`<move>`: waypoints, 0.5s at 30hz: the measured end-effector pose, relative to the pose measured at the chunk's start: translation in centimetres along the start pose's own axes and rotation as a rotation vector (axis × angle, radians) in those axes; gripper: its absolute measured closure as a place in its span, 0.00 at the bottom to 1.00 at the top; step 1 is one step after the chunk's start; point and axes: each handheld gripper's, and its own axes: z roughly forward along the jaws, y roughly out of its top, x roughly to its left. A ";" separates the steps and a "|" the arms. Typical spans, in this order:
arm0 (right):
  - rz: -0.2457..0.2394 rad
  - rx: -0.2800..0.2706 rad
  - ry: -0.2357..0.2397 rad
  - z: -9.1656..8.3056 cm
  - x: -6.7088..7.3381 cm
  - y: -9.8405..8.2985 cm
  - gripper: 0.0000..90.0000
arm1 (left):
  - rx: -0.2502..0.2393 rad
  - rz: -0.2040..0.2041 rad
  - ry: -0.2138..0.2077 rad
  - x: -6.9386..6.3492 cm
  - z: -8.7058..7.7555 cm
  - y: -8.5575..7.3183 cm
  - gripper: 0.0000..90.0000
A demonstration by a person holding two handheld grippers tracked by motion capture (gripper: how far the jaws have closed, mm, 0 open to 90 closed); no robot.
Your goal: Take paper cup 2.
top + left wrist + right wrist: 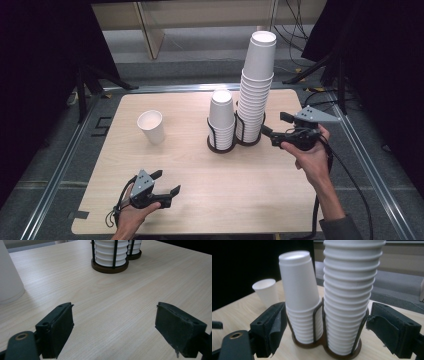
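The tall cup stack (pixel 256 85) stands in its wire holder (pixel 248 136) at twelve o'clock on the table (pixel 200 200), leaning. The right gripper (pixel 272 127), jaws released, nears from three o'clock; a sideways nudge could topple it. The left gripper (pixel 167 182) rests released at seven o'clock.

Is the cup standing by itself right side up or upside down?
Right side up. The lone cup stands on the table with its open mouth facing up.
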 end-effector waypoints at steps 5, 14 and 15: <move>0.000 -0.021 -0.023 0.3 -0.8 1.5 0.17 | 0.008 0.000 0.000 0.0 0.0 0.0 0.16; 0.008 -0.056 -0.019 0.6 -1.5 4.2 0.17 | -0.008 -0.011 0.001 0.0 0.1 0.0 0.16; -0.006 -0.056 -0.020 0.8 -1.6 5.0 0.17 | -0.011 -0.014 -0.001 0.0 0.1 0.0 0.16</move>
